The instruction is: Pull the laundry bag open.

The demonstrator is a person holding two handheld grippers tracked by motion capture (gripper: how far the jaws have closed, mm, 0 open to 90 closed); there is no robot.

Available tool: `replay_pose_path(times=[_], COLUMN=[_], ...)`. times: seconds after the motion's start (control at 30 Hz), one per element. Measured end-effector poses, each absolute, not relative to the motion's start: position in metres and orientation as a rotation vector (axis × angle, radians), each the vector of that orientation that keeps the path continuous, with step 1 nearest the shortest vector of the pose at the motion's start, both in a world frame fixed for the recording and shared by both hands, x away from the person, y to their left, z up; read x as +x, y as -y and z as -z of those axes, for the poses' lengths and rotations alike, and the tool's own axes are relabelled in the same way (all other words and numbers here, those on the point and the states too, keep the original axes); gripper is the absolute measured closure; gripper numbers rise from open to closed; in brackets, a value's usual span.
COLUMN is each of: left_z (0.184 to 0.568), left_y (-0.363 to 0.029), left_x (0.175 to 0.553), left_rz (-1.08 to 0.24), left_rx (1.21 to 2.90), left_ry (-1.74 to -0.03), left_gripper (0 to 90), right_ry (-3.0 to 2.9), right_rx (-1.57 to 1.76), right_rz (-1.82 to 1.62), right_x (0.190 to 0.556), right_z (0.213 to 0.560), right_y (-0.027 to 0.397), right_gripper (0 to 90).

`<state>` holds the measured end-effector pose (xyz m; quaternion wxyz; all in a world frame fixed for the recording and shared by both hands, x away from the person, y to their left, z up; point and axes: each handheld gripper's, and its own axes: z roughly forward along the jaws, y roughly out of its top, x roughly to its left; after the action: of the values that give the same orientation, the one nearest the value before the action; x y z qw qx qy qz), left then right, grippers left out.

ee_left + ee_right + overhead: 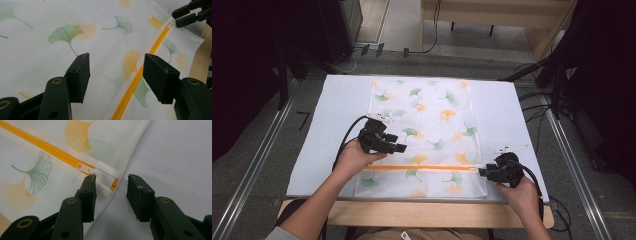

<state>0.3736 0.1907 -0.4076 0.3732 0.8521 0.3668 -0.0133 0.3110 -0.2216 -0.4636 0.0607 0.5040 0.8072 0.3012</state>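
Observation:
A white mesh bag (427,125) printed with green and orange ginkgo leaves lies flat on the table. An orange zipper (422,167) runs across it near the front edge. My left gripper (402,142) hovers over the bag's left part, just beyond the zipper (140,75); its jaws (117,77) stand open with only fabric below. My right gripper (482,171) sits at the zipper's right end. It is open (111,195), with the bag's edge lying between the jaws and the white zipper pull (83,167) just ahead of one jaw. The pads do not press on anything.
A white sheet (342,100) covers the table, with a wooden edge (412,212) at the front. A small white tag (511,148) lies just beyond the right gripper. Metal rails and cables run along both sides of the table.

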Motion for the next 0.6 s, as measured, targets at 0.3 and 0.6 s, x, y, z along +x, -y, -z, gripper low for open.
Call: replay_pose_path(times=[0.3,0.6], left_z=[0.408,0.410], left_y=[-0.188,-0.178], left_x=[0.374,0.371], left_rz=[0.030,0.049], left_rx=[2.176,2.163], left_ry=[-0.942,-0.920], left_gripper=[41.3,44.2], right_ry=[-2.430,-2.453], right_rx=[1.466,1.424], right_rz=[-0.870,-0.859], right_x=[0.313,0.312], right_z=[0.465,0.465], right_y=[0.211,0.203], right_gripper=[65.9,82.4])
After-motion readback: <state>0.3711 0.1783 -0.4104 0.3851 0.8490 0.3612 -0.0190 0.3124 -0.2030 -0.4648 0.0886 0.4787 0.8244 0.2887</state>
